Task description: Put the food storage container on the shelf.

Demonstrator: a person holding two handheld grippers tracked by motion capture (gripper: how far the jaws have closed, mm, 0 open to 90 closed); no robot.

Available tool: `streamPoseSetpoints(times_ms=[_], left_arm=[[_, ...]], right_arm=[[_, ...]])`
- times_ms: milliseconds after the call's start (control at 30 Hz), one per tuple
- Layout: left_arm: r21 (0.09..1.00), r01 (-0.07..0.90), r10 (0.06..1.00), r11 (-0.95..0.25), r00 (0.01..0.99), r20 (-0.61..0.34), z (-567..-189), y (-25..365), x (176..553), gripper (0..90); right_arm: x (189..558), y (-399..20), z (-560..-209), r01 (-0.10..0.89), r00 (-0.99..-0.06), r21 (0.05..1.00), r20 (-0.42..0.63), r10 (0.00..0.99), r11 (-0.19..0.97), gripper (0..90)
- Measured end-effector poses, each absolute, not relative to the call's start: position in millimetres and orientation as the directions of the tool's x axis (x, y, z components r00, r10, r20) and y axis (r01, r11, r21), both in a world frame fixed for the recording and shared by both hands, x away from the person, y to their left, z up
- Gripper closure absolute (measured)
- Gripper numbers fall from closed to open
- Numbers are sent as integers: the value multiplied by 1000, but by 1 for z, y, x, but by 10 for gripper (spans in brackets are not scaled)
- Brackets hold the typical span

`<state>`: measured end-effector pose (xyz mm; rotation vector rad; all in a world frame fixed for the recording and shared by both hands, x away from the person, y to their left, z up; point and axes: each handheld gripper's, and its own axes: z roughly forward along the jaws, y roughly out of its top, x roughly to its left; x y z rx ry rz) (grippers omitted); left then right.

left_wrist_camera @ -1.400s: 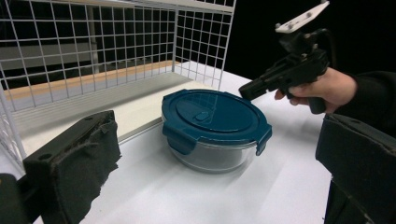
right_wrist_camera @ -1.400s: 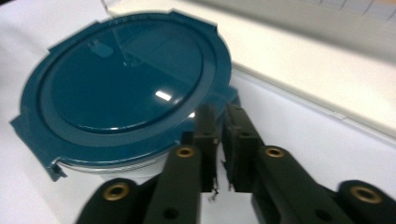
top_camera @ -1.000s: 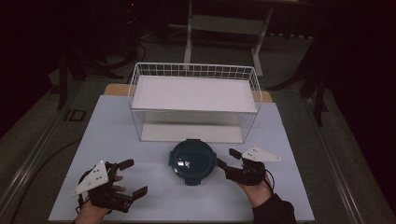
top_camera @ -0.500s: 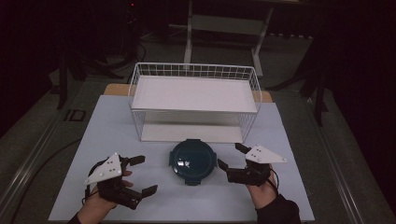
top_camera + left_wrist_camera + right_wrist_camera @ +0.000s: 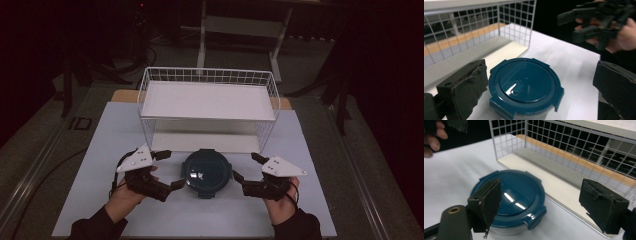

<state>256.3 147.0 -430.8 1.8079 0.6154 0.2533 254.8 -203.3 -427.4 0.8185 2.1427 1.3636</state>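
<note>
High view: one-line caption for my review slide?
Both open grippers, left and right, flank a lidded blue container before a white wire basket.

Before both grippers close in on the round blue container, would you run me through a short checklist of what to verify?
1. Lid seated on the blue container: ok, it sits flat, tabs down.
2. Left gripper open: ok, jaws apart, nothing between the pads.
3. Right gripper open: ok, its jaws have just been opening, nothing between them.
4. Grippers flank the container: ok, one on each side, neither touching.
5. Room by the wire rack: ok, it stands just behind the container, apart from it.
6. Container contents: cannot tell.
</note>
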Motion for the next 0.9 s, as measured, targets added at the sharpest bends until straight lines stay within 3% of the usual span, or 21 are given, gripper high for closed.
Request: streamPoseSetpoints(times_ms=[200,400,533,633,867,900], left_arm=[[881,424,525,-208,809,-265,-433,134,284,0],[812,552,566,-190,737,-368,-452,137,307,15],[747,656,543,-107,668,-509,-468,144,315,17],[724,679,566,-117,645,-513,-475,150,320,48],[628,772,566,-96,561,-604,-489,155,328,58],[614,784,576,-91,544,-610,-490,155,329,105]], right_arm=[[262,-206,-431,277,-713,928,25,701,249,115],[263,-202,-435,268,-708,930,14,706,250,103],[263,-200,-438,285,-709,924,25,705,254,104],[263,-201,-439,298,-720,920,43,693,252,140],[263,-201,-444,319,-713,915,60,699,247,133],[263,-201,-445,317,-710,915,55,702,248,133]])
